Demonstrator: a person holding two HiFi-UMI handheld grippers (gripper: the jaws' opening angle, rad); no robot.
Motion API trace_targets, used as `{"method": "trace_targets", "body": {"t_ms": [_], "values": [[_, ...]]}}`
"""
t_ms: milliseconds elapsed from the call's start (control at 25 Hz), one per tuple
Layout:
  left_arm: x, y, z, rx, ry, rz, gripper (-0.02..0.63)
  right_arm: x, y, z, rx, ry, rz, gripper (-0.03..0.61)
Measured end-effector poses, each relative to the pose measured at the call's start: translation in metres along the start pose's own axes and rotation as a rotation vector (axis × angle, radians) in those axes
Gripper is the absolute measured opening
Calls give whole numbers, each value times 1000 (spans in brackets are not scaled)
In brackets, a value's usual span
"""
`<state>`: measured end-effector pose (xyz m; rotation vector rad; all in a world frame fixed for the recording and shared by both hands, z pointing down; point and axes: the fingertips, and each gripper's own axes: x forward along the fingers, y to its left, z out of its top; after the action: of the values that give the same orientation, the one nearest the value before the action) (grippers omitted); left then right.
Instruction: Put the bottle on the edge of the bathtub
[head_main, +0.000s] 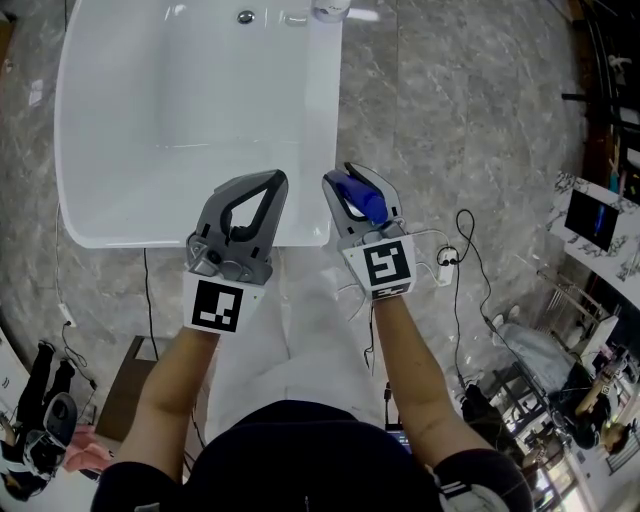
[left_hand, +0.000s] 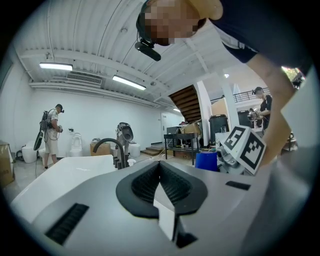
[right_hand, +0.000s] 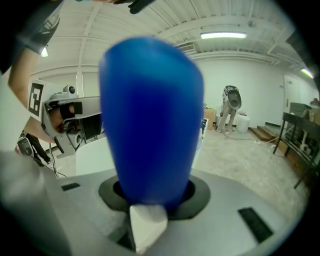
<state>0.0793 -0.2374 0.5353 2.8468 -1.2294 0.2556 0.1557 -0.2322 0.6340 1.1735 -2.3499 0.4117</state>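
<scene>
While fingers of the right gripper (head_main: 348, 180) clamp the bottle (head_main: 364, 203), those of the left gripper (head_main: 274, 180) meet.

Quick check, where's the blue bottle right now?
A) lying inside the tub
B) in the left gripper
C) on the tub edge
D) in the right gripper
D: the bottle sits clamped between the jaws of the right gripper, above the floor beside the tub, while the left gripper is shut on nothing.

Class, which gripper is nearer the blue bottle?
Right. The right gripper is shut on the blue bottle; the left gripper, shut and empty, is off to its left, not touching.
</scene>
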Motion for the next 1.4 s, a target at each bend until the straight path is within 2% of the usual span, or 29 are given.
{"method": "trace_targets", "body": {"t_ms": [600,960,1160,1400], "values": [[0,-1,-13,-5,24,1,2,19,13,-30,-9,25,36,141],[0,0,-17,-7,28,17,2,33,23,-50,23,38,54,141],[0,5,-18,-22,41,55,2,33,23,-59,8,58,56,141],[-1,3,-21,-18,45,50,2,33,27,-68,-14,59,66,141]]}}
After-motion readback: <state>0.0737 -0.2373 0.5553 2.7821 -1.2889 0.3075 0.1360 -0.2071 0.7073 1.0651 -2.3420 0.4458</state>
